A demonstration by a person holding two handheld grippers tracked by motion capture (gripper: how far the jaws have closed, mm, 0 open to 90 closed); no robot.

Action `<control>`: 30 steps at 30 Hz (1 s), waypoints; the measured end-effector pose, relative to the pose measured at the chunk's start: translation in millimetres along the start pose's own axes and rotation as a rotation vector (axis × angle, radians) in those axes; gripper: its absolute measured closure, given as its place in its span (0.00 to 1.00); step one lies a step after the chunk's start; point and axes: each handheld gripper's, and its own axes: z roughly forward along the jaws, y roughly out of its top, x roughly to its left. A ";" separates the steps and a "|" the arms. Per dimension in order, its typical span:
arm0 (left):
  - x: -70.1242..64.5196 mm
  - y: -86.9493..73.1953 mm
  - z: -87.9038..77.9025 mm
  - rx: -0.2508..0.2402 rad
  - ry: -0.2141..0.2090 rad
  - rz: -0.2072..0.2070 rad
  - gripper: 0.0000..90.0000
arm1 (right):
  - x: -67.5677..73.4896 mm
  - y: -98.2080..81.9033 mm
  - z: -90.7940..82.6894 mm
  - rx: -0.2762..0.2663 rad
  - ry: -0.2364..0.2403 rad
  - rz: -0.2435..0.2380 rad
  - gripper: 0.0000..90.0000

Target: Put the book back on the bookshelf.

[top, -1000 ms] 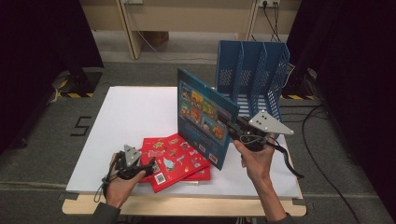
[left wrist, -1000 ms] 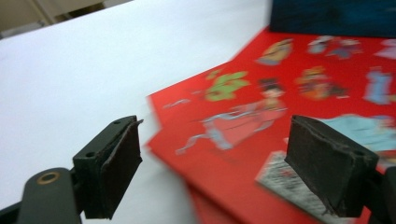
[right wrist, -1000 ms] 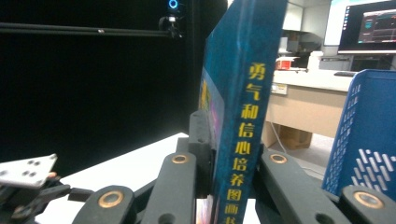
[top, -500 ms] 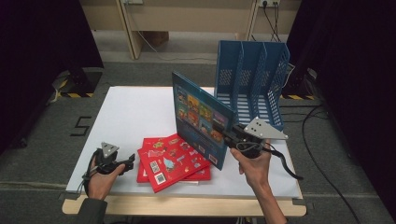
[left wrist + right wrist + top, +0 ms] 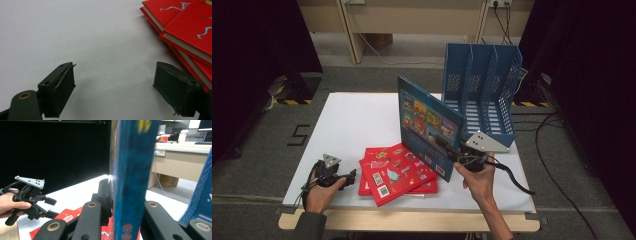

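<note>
Right hand-held gripper (image 5: 451, 150) clamps the upright blue book (image 5: 427, 122) at its near lower corner; the blue file rack (image 5: 482, 95) stands just to the far right; the book's covers run parallel with the rack's slots. Left hand-held gripper (image 5: 343, 176), jaws apart and empty, rests on the worktop (image 5: 347, 120) left of the red books (image 5: 394, 172); the right hand is nearer the rack.

— Was there any writing that could be read?

— A dark mark shaped like the digit 5 stood on the grey floor (image 5: 257, 165), left of the white table (image 5: 347, 125).

— And on the books?

— The top red book (image 5: 394, 172) carried two square QR codes and cover print too small to read. The upright blue book (image 5: 427, 125) showed picture panels; the yellow marks on its spine (image 5: 132, 170) in the right gripper view were blurred.
</note>
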 end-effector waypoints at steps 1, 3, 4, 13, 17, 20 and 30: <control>0.0 0.0 0.0 0.000 0.000 0.000 0.18 | 0.0 0.0 0.0 0.000 0.000 0.000 0.85; -0.6 -0.2 0.4 -0.001 0.001 0.003 0.18 | -1.1 -2.1 0.8 -0.001 0.011 -0.004 0.85; -1.5 0.0 0.4 0.001 -0.001 0.010 0.18 | -1.6 -5.0 1.2 0.005 0.007 -0.003 0.85; -1.7 0.3 0.4 0.002 0.000 0.015 0.18 | -1.2 -16.6 7.9 0.037 0.006 -0.008 0.84; -2.0 0.2 1.0 0.009 -0.001 0.022 0.18 | 0.5 -22.3 11.6 0.053 0.009 -0.017 0.84; -2.3 -0.1 1.5 0.016 -0.006 0.017 0.18 | 1.0 -28.1 16.1 0.067 0.018 -0.008 0.84; -1.0 -0.6 2.6 0.015 -0.013 0.004 0.17 | -1.1 -33.7 18.8 0.056 0.019 -0.008 0.86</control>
